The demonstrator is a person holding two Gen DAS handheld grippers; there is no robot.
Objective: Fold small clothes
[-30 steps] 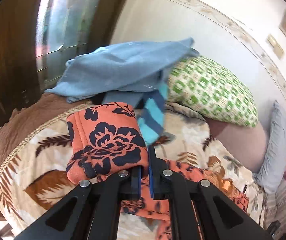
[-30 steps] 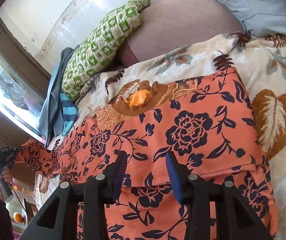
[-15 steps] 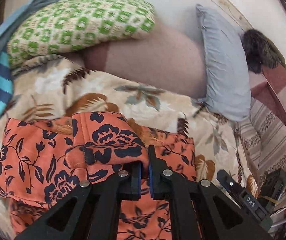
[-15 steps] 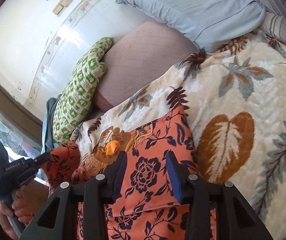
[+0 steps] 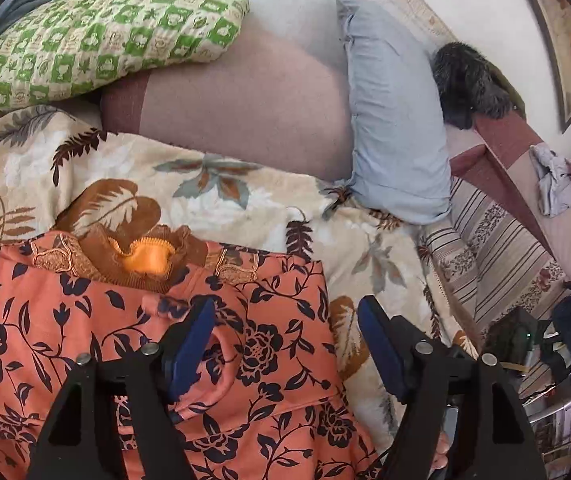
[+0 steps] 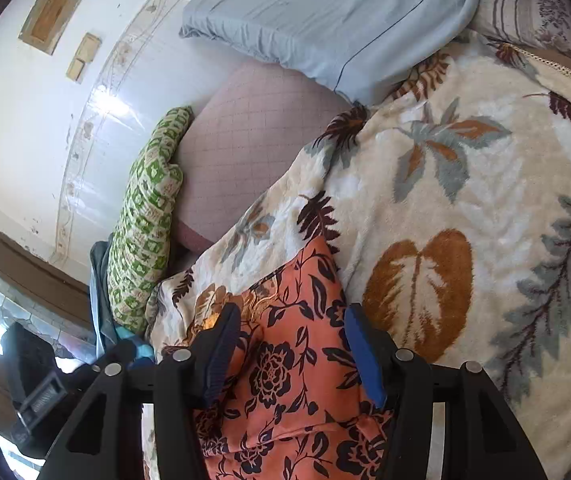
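Since a second ago both grippers let go of the cloth. Left wrist view: left gripper (image 5: 285, 338) fingers are spreading, nothing pinched; orange floral garment (image 5: 85, 344) lies flat on the leaf-print blanket (image 5: 245, 208), from 9 o'clock to 6 o'clock, one fold under the left finger. Right wrist view: right gripper (image 6: 291, 344) fingers opening, astride the garment's (image 6: 297, 380) edge at 6 o'clock, not pressing it; green checked pillow (image 6: 145, 216) at 9 o'clock.
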